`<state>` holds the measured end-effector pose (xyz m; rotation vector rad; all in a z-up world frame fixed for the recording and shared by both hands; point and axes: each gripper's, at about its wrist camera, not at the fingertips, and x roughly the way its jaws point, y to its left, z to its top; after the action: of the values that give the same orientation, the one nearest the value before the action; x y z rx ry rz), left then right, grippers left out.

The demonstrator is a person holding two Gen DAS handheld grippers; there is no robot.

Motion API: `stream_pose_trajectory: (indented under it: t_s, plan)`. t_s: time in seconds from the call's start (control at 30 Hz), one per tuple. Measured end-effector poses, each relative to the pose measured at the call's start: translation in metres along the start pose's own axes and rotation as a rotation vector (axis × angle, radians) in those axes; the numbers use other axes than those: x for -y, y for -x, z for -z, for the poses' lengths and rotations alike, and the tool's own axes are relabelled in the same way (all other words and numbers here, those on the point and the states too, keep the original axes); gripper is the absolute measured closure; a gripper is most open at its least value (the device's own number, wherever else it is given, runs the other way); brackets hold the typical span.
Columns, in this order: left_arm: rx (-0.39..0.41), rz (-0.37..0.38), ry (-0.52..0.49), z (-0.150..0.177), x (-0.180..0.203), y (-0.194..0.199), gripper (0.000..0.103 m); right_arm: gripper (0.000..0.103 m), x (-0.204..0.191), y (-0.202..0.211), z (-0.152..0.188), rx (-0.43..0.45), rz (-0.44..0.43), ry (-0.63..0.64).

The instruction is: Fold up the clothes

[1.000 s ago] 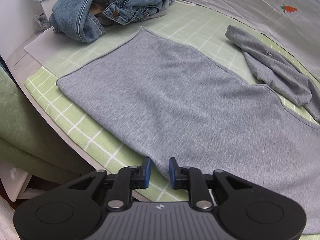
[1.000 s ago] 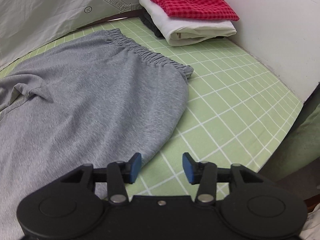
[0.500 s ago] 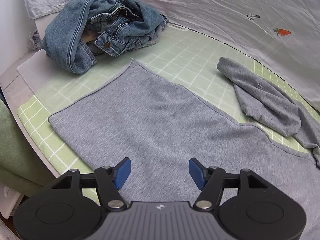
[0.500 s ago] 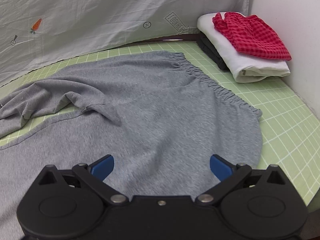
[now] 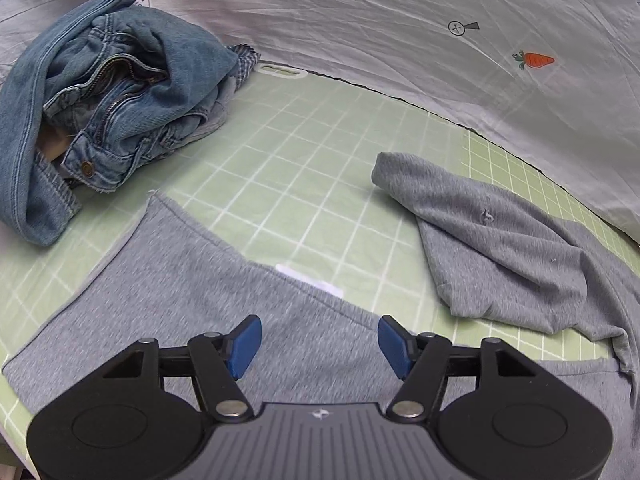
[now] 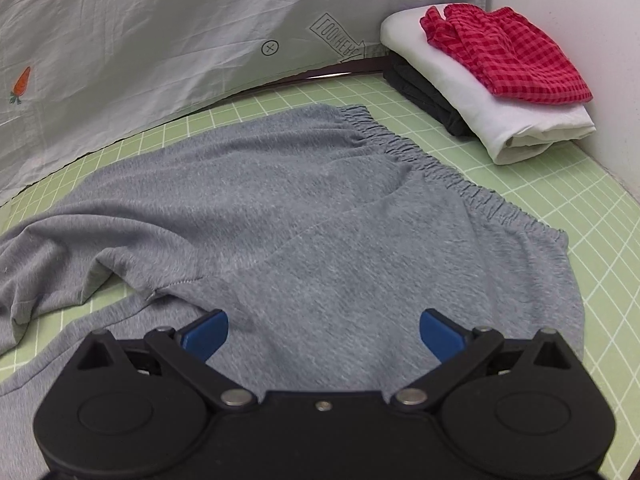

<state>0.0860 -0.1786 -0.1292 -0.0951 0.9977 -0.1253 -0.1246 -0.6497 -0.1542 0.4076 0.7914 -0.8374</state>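
Observation:
Grey sweatpants (image 6: 320,232) lie spread on the green checked mat (image 5: 304,168). One leg (image 5: 168,280) lies flat under my left gripper (image 5: 319,340), which is open and empty just above it. The other leg (image 5: 500,248) lies rumpled at the right. In the right wrist view the elastic waistband (image 6: 440,168) runs toward the right. My right gripper (image 6: 323,330) is open wide and empty above the seat of the pants.
A crumpled pile of blue jeans (image 5: 104,96) sits at the far left. A folded stack with red checked cloth (image 6: 508,56) on white and dark clothes stands in the far right corner. A white printed sheet (image 5: 400,24) hangs behind. The mat's edge (image 6: 624,360) is at the right.
Both grippers have opened wide and moved forward over the pants from the mat's near edge. The views now look further toward the back sheet.

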Motion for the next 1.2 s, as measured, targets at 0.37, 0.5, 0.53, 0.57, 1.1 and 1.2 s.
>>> stream_pose_trajectory:
  t_s: [0.37, 0.5, 0.53, 0.57, 1.1, 1.2]
  plan:
    - [-0.074, 0.092, -0.099, -0.054, 0.056, -0.072, 0.035, 0.0, 0.012, -0.034, -0.016, -0.047, 0.124, -0.039]
    - [-0.076, 0.096, -0.105, -0.063, 0.073, -0.089, 0.035, 0.0, 0.015, -0.036, -0.018, -0.042, 0.129, -0.057]
    - [-0.075, 0.105, -0.098, -0.065, 0.075, -0.091, 0.032, 0.0, 0.016, -0.038, -0.021, -0.042, 0.132, -0.056]
    - [-0.073, 0.117, -0.085, -0.066, 0.077, -0.093, 0.029, 0.0, 0.016, -0.039, -0.022, -0.043, 0.136, -0.056]
    - [0.068, 0.066, -0.091, -0.081, 0.111, -0.099, 0.095, 0.0, 0.003, -0.05, -0.033, -0.049, 0.13, 0.001]
    - [0.142, 0.08, -0.149, -0.089, 0.12, -0.081, 0.096, 0.0, 0.007, -0.049, -0.031, -0.047, 0.136, -0.011]
